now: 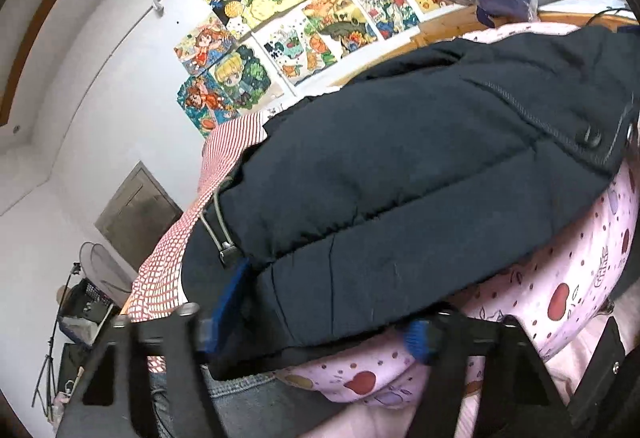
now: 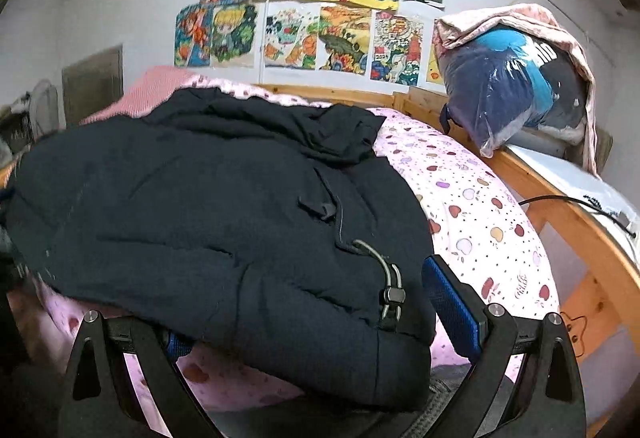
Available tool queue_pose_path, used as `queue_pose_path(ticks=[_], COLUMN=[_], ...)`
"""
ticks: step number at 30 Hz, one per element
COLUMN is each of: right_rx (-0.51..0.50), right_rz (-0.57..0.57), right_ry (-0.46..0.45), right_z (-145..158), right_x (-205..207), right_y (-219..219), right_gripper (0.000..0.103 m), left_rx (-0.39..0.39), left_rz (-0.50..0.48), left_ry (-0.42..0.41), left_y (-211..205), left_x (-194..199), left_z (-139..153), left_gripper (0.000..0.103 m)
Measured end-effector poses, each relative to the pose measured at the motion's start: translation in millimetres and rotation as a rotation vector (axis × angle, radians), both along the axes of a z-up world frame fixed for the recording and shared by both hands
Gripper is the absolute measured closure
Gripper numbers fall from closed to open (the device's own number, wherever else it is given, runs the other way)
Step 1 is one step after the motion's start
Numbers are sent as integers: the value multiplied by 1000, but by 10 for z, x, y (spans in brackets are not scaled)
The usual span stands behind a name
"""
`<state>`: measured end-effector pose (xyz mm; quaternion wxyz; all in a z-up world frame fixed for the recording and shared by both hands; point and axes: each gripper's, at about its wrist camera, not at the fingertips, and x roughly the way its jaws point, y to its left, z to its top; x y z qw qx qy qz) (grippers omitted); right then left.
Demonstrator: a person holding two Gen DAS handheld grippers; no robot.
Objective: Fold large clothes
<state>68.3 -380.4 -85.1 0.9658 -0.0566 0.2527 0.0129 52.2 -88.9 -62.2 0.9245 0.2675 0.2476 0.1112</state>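
Dark navy padded jacket [image 2: 208, 198] lies on my pink apple-print bedding [image 2: 472, 198]; my left gripper [image 1: 316, 322] and right gripper [image 2: 320, 322] both straddle its hem, fingers spread

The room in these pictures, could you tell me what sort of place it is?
Most likely a child's bedroom: a wooden bed frame with an apple-print quilt, colourful drawings taped to the wall, and a dark padded jacket on the bed.

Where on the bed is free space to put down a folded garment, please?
Free: the pink apple-print bedsheet between the dark navy padded jacket and the wooden bed rail. Crowded: the jacket fills the middle and left; a plastic-wrapped blue bundle blocks the far right corner beside the rail.
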Motion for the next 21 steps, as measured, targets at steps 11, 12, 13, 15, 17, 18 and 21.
queue_pose_path(ticks=[11,12,13,15,17,18,21], right_rx=[-51,-40,-37,-50,-66,-71,-101], right_rz=[-20,-16,-12,2,6,15,28], right_ry=[32,37,39,34,23,18,5], right_z=[-123,-133,-146,-144,-144,-144,-139], right_x=[-186,-194,-189,-201,-220,-235,-272], right_y=[-54,-64,-78,-56,-29,-14,77], right_gripper=[18,25,35,44,49,55,69], left_rx=[91,94,100,98,83,71,57], left_rz=[16,17,18,18,17,14,-4], left_ry=[-10,-8,-8,-5,-8,-14,-38], left_y=[15,13,2,-2,15,30,33], left_x=[64,73,79,80,66,53,0], left_z=[-35,-38,-42,-42,-19,1,45], left_gripper=[52,52,53,61,72,77,85])
